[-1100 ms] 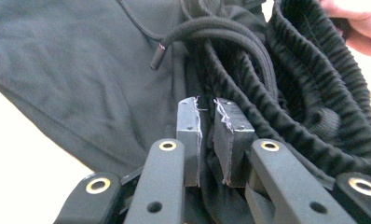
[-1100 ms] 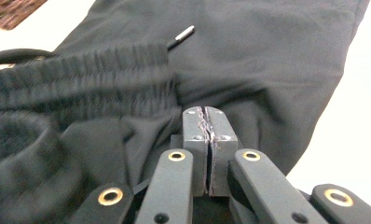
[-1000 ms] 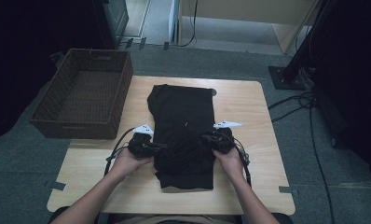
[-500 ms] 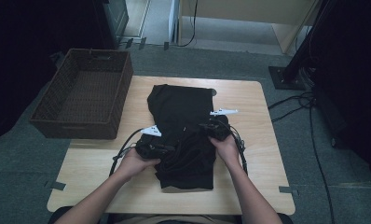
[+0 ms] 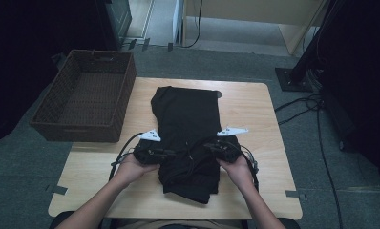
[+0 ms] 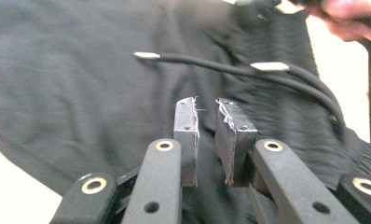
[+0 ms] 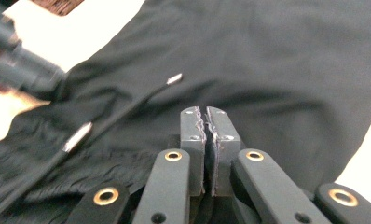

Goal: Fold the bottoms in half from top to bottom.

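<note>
Black garment (image 5: 188, 129) lies lengthwise mid-tabletop (image 5: 255, 109), wicker basket (image 5: 88, 95) at its 9 o'clock, presumably the destination. Left gripper (image 6: 207, 121) jaws slightly apart over the cloth; right gripper (image 7: 205, 126) jaws pressed together, possibly pinching fabric, hard to tell. Both work the waistband end with drawstrings (image 6: 211, 65), likely for a fold.
</note>
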Demonstrator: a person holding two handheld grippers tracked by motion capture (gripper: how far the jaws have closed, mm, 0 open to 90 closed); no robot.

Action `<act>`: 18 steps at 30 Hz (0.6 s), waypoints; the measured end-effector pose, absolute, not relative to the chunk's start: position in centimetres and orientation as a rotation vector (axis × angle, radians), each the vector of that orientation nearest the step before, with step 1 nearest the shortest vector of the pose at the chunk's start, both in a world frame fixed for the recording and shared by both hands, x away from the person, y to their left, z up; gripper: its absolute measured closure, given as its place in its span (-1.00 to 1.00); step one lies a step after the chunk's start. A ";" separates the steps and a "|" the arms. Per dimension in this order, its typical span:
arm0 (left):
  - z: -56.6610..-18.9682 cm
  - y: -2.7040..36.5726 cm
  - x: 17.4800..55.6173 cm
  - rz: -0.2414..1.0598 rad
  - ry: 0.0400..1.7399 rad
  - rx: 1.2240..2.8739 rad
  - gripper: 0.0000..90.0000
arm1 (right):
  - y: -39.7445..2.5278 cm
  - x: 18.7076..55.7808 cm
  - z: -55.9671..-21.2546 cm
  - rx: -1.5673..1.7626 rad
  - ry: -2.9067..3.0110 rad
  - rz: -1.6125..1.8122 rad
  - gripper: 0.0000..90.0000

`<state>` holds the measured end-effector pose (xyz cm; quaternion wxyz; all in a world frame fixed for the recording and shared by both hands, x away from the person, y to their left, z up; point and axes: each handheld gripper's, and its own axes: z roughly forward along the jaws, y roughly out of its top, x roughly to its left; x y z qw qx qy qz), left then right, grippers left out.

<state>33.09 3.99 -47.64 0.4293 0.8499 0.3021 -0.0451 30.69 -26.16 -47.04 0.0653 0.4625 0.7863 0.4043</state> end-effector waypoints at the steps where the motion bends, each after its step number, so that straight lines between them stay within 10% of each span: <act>1: -47.7 4.1 33.4 -0.103 0.760 2.128 0.73 | -26.3 30.3 -47.3 1.400 2.379 1.221 0.91; 18: -50.2 3.7 38.3 0.009 0.871 2.178 0.68 | -25.1 27.6 -49.2 1.395 2.416 1.174 0.78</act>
